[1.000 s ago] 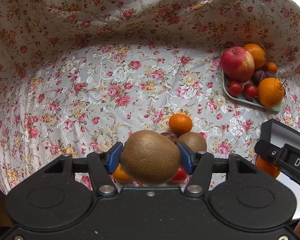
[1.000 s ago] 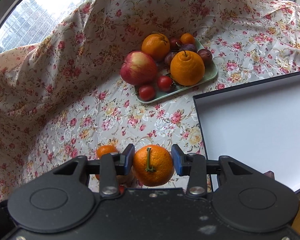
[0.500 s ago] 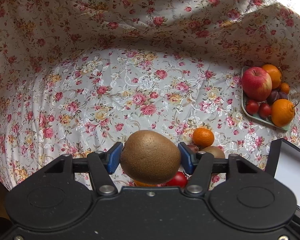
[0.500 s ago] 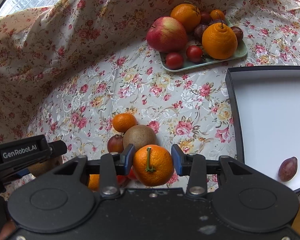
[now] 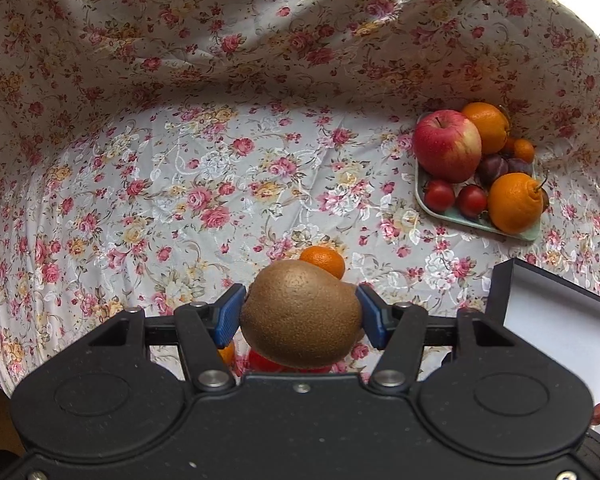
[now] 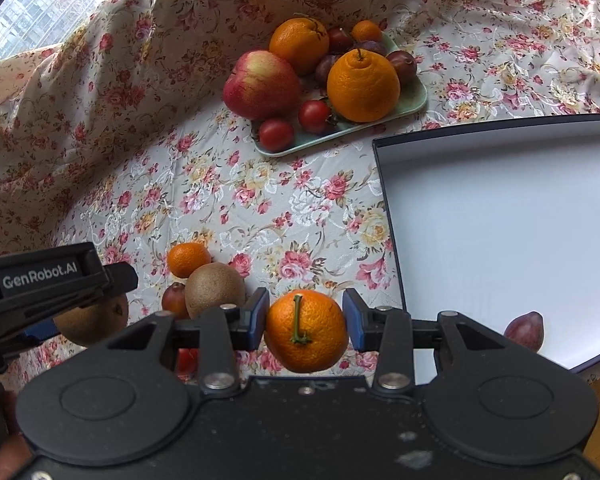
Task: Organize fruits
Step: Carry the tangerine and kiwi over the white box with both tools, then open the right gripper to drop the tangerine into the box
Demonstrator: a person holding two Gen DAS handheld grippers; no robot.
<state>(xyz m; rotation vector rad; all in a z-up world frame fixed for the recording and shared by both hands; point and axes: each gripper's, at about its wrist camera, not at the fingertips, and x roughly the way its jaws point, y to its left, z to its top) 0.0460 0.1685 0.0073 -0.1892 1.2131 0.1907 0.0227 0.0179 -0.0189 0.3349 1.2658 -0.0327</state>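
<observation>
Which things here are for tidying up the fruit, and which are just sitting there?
For the job:
- left gripper shut on a kiwi
- right gripper shut on a mandarin
- white box with one plum inside
- loose fruit pile on the cloth
- green tray of fruit

Just lying about:
- floral cloth
- window

The cloth (image 5: 220, 184) is white with pink and red flowers. The kiwi (image 5: 300, 320) is brown — the mandarin (image 6: 306, 332) is orange with a green stem. The tray (image 6: 412, 100) is light green, the apple (image 6: 260, 84) red and yellow, the box (image 6: 500, 232) white inside.
</observation>
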